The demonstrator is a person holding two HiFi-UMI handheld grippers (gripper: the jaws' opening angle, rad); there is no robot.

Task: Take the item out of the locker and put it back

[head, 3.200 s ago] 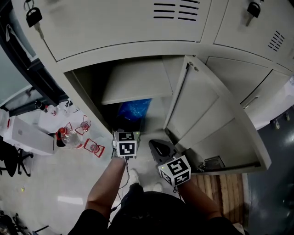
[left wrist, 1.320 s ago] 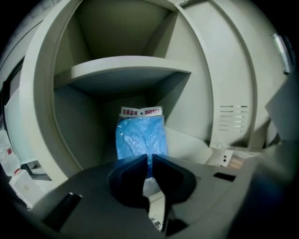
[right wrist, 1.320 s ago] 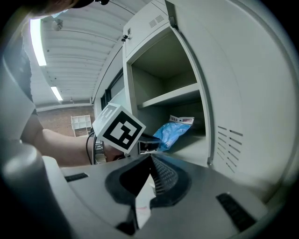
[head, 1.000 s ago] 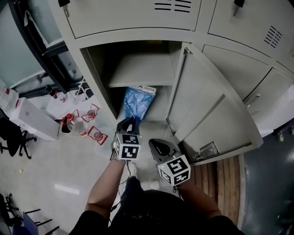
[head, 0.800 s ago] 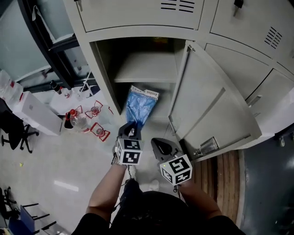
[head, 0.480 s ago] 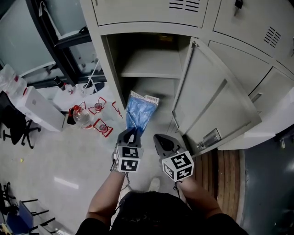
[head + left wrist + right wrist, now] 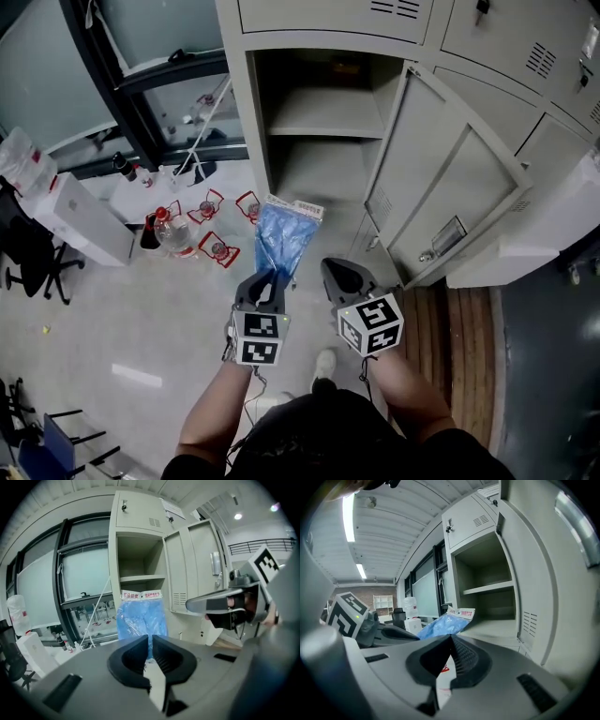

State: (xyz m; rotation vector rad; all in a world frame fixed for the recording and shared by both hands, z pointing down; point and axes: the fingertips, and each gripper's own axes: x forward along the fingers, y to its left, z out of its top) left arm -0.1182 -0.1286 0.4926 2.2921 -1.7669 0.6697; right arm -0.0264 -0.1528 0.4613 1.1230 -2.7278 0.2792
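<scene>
Blue bag (image 7: 284, 234), pinched tight by the left hand-held gripper (image 7: 265, 280), points long-ways at the open locker (image 7: 246, 103) just beyond; right hand-held gripper (image 7: 339, 278) closed, empty.

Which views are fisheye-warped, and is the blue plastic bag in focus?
Both gripper views: heavy fisheye, dark vignetted corners, the grey metal locker bows. Left gripper view: blue plastic bag reasonably sharp. Head view: milder warp, even light, a lamp reflection on the glossy floor.

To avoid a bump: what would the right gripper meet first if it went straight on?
Probably the right gripper enters the open locker compartment below the shelf; the blue plastic bag is just left. Depth is unclear.
</scene>
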